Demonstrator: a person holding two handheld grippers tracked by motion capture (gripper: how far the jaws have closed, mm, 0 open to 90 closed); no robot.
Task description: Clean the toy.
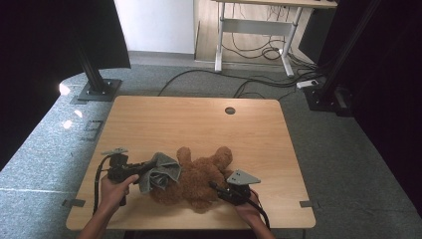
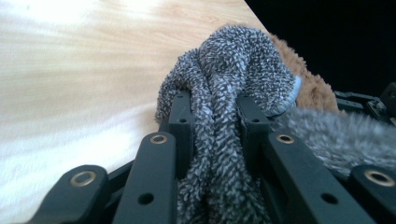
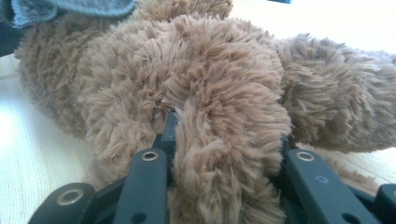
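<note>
A brown plush teddy bear (image 1: 199,177) lies on the wooden table (image 1: 199,124) near its front edge. A grey terry cloth (image 1: 159,172) is bunched against the bear's left side. My left gripper (image 1: 147,167) is shut on a fold of that grey cloth (image 2: 219,126), which runs between its jaws; brown fur (image 2: 317,91) shows behind. My right gripper (image 1: 215,188) is shut on a thick wad of the bear's fur (image 3: 219,154) at its right side, jaws sunk into the pile. A blue-grey cloth edge (image 3: 70,9) shows at the top left of the right gripper view.
A round cable hole (image 1: 230,110) sits near the table's far edge. Black stands (image 1: 97,87) and cables (image 1: 249,84) lie on the grey carpet behind. The table's far half is bare wood.
</note>
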